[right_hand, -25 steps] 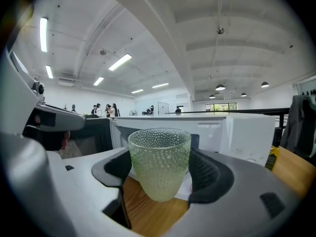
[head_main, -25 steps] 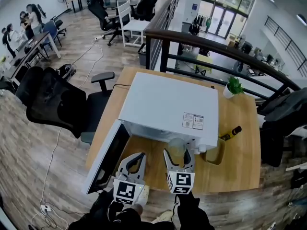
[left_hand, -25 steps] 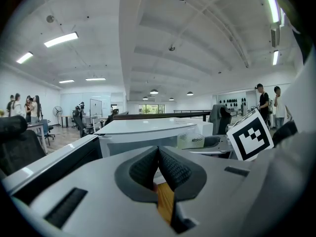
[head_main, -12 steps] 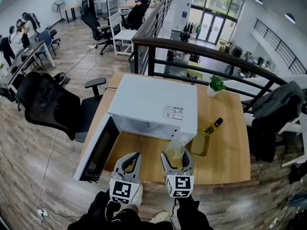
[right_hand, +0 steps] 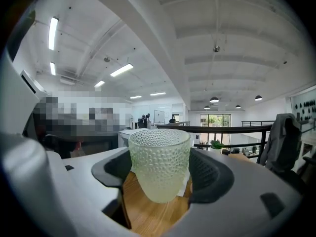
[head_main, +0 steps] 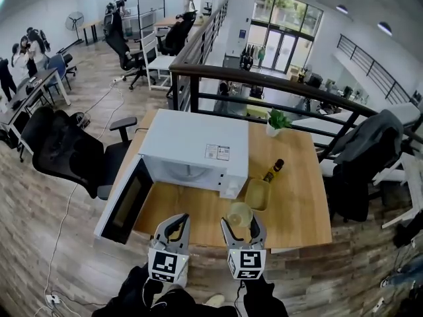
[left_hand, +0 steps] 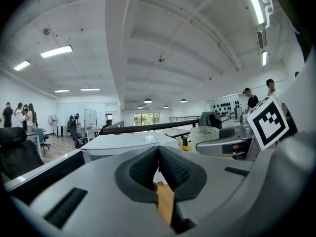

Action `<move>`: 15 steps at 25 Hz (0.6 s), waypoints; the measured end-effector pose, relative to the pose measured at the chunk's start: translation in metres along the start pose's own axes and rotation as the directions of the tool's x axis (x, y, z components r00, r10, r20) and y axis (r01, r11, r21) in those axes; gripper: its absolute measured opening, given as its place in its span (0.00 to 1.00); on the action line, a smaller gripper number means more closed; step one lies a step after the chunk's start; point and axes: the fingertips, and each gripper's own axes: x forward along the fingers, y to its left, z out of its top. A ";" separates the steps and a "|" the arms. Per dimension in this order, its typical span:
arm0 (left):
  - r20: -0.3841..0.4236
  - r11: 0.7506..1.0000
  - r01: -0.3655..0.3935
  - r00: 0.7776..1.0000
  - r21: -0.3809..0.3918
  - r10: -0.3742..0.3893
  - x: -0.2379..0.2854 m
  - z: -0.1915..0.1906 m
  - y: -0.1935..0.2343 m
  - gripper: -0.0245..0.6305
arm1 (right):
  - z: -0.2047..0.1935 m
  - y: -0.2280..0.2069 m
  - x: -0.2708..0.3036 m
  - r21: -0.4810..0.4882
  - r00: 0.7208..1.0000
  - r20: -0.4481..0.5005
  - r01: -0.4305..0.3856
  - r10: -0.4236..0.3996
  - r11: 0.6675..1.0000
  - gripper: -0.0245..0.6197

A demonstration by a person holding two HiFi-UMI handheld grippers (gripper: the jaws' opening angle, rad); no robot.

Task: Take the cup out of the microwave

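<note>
A pale green dimpled glass cup (right_hand: 159,164) stands upright between the pads of my right gripper (right_hand: 160,174), which is shut on it. In the head view the cup (head_main: 240,214) hangs above the front of the wooden table (head_main: 297,197), clear of the white microwave (head_main: 192,147). The microwave's door (head_main: 122,203) hangs wide open to the left. My left gripper (head_main: 172,230) is held beside the right gripper (head_main: 239,228), near the table's front edge. In the left gripper view its pads (left_hand: 170,169) meet, and nothing sits between them.
A yellow-green tray (head_main: 257,193) lies right of the microwave, with a dark bottle (head_main: 273,170) behind it and a small potted plant (head_main: 278,121) at the back. A black railing (head_main: 277,91) runs behind the table. A black office chair (head_main: 69,154) stands at the left.
Both grippers have drawn back from the microwave toward the table's front edge, the cup coming along in the right one. The microwave now looks farther off.
</note>
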 end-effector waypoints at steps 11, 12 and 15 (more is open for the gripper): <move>0.018 0.999 0.031 0.999 0.026 -0.031 -0.039 0.011 -0.058 0.07 | 0.002 -0.011 -0.081 -0.007 0.999 0.022 0.025 -0.025 1.000 0.62; 0.019 0.999 0.033 0.999 0.028 -0.034 -0.043 0.011 -0.063 0.07 | 0.002 -0.012 -0.088 -0.007 0.999 0.023 0.030 -0.030 1.000 0.62; 0.020 0.999 0.042 0.999 0.032 -0.043 -0.053 0.010 -0.076 0.07 | 0.001 -0.014 -0.107 -0.011 0.999 0.023 0.043 -0.043 0.999 0.62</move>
